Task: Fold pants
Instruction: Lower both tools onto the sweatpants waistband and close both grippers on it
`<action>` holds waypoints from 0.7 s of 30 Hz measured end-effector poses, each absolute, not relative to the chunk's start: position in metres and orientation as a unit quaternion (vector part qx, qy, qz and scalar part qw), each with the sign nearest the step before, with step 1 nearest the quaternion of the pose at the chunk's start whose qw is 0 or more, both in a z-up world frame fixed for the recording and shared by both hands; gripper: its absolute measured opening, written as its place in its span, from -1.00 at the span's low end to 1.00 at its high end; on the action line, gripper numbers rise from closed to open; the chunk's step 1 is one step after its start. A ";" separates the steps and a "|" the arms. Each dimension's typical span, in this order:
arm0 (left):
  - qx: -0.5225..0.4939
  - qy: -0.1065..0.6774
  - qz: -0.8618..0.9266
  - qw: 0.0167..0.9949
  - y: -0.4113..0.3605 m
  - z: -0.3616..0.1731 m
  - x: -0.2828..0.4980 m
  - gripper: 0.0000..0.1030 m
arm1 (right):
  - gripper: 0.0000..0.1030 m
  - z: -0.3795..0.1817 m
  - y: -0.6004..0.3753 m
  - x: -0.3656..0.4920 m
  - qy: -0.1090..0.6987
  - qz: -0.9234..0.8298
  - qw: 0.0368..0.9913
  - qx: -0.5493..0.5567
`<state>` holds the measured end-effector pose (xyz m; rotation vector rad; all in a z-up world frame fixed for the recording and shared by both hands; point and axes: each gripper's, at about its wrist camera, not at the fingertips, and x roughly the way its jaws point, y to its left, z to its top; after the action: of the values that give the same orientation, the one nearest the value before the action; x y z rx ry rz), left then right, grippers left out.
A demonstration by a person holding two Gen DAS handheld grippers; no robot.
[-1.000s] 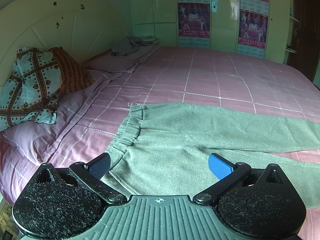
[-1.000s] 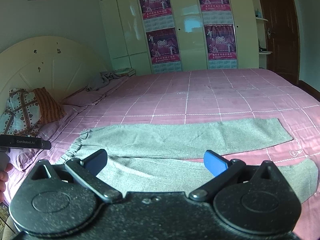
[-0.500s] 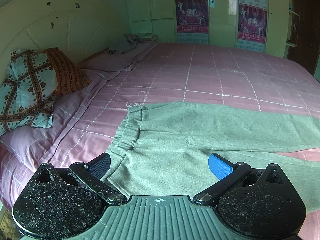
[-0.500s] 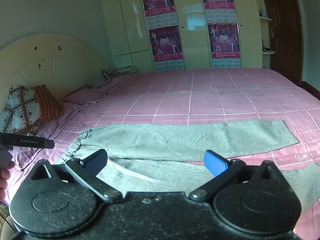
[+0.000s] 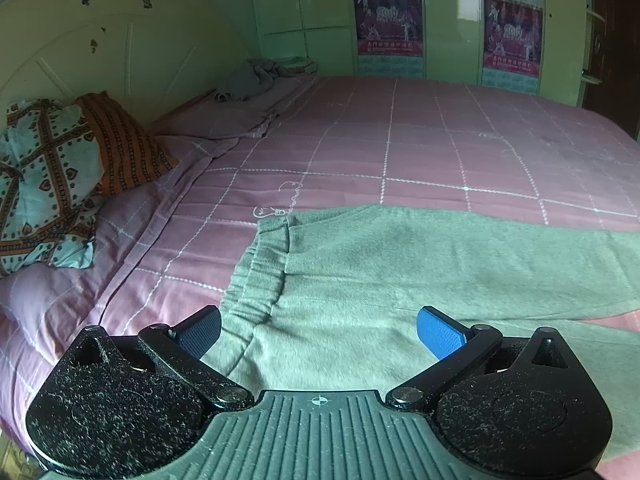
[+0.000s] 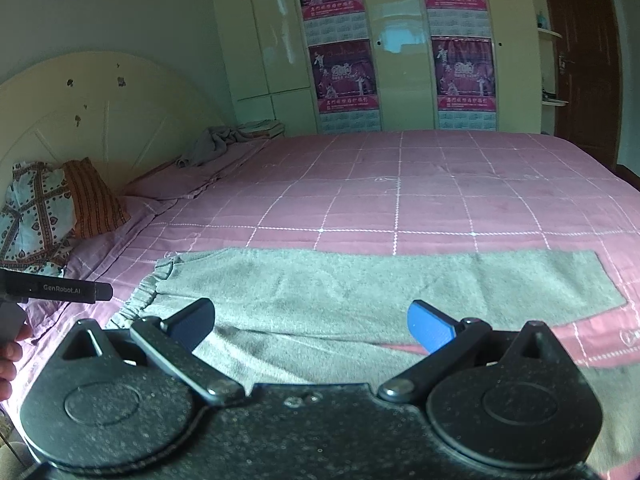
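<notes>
Grey sweatpants point(image 6: 360, 292) are being shown laid flat on the pink checked bedsheet point(image 6: 420, 200), elastic waistband point(image 5: 260, 276) toward the headboard point(image 6: 100, 120) side, both legs running off to the right; the far leg is lying straight with its cuff point(image 6: 600, 280) visible in the right wrist view, the near leg being mostly hidden under the gripper bodies. No fold is being seen yet, so the step in hand is judged to be the approach before the first grasp. The left gripper point(image 5: 320, 332) is being held with fingers spread wide, nothing between them, hovering over the near waistband corner. The right gripper point(image 6: 312, 324) is likewise being held wide apart and empty, positioned over the upper part of the near leg, beside the gap between the legs. The left unit's body point(image 6: 56, 290) is being seen at the left edge of the right wrist view, with the person's hand point(image 6: 10, 356) below it. Patterned pillows point(image 5: 52, 176) and a crumpled grey cloth point(image 5: 248, 80) are lying well apart from the work area. Next move, as judged: both grippers are being called to drop onto the near edge, waistband corner for the left and near leg further along for the right, and pinch the fabric so the near leg can be carried over onto the far one. Care is likely being needed to catch both fabric layers and keep the edges aligned.
</notes>
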<state>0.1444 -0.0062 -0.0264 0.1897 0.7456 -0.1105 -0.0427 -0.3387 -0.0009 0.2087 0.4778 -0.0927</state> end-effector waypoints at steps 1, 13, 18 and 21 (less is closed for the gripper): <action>0.095 0.365 -0.053 0.924 -0.007 -0.029 0.151 1.00 | 1.00 -0.002 -0.339 -0.036 0.238 -0.043 0.965 0.102; 0.095 0.392 -0.051 0.914 -0.007 -0.064 0.229 1.00 | 0.99 -0.019 -0.325 0.049 0.265 0.001 0.962 0.061; 0.086 0.408 -0.051 0.908 -0.002 -0.079 0.265 1.00 | 0.99 -0.032 -0.318 0.083 0.285 0.017 0.958 0.034; 0.082 0.415 -0.052 0.905 -0.001 -0.088 0.285 1.00 | 0.99 -0.039 -0.315 0.103 0.293 0.028 0.955 0.019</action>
<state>0.2854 -0.0008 -0.0885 0.1691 0.8567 -0.1074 0.1030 -0.3155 -0.0392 0.0394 0.5957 0.0570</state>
